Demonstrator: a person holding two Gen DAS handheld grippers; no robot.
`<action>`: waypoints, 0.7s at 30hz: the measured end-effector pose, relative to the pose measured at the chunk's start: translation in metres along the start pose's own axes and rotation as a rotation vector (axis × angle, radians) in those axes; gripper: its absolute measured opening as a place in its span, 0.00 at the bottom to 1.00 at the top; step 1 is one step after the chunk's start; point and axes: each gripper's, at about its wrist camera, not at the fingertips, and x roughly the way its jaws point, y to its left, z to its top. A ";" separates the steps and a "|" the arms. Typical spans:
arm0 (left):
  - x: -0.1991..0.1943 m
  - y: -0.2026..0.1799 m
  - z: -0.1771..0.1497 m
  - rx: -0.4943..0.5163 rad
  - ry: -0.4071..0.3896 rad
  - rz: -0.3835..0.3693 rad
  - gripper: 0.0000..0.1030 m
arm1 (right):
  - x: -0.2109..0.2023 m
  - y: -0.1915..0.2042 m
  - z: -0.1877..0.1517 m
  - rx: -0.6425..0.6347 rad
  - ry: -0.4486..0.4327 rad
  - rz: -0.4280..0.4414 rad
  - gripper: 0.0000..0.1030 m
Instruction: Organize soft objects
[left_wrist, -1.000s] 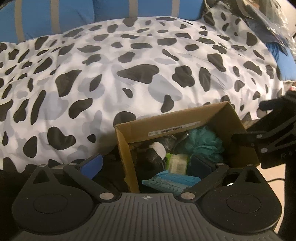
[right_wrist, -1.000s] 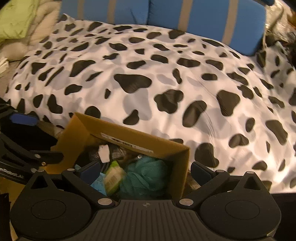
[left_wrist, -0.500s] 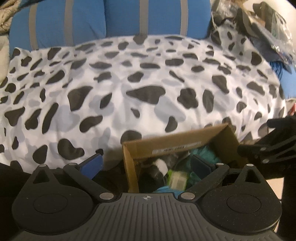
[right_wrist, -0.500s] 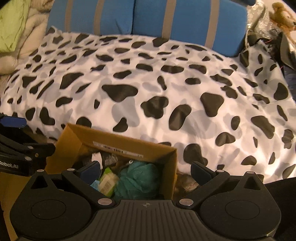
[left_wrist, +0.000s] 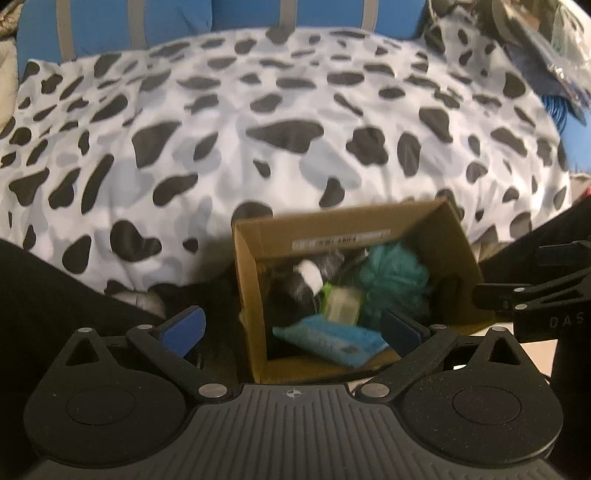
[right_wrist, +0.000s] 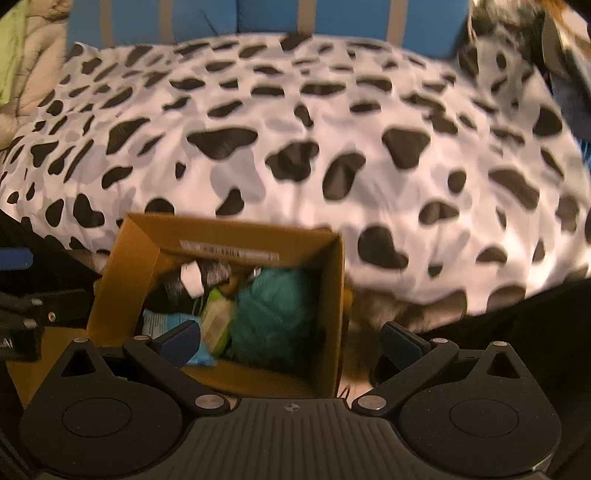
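1. Cow-print bedding (left_wrist: 258, 122) fills the background, with blue striped cushions (left_wrist: 177, 14) behind it; a cardboard box (left_wrist: 255, 280) stands at the near edge of the bed.

2. Soft things lie inside the box: a teal mesh puff (left_wrist: 391, 277) toward the right wall, a pale green packet (left_wrist: 341, 304) beside it, a flat blue pack (left_wrist: 328, 338) at the near end and something black and white (left_wrist: 299, 284) toward the back. Both views are blurred, so finer detail cannot be told.

3. Left gripper (left_wrist: 291, 326) hangs over the box's near left corner, jaws wide, holding nothing. Right gripper (right_wrist: 291, 338) hangs over the near right wall, jaws also wide and empty.

4. Items in the box with both grippers empty would fit either a box about to be unpacked onto the bed or one just filled from it; the pictures do not settle which.

5. For any reach into the box, I would judge that only one gripper should enter at a time, since the opening is narrow and the two already crowd it.

6. Mesh would likely squash and snag, so bite into its bulk, not a loose loop.

7. The flat pack probably needs pinching by an edge, as it lies low against the floor of the box.

8. Keeping jaws clear of the cardboard walls should stop the light box from tipping or sliding.
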 end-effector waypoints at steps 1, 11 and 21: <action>0.001 0.000 -0.001 -0.003 0.013 -0.004 1.00 | 0.002 0.001 -0.001 0.001 0.021 -0.003 1.00; 0.017 -0.001 -0.006 -0.014 0.107 -0.034 1.00 | 0.022 0.013 -0.012 -0.048 0.155 -0.042 1.00; 0.022 0.001 -0.007 -0.034 0.127 -0.064 1.00 | 0.027 0.010 -0.012 -0.038 0.167 -0.045 1.00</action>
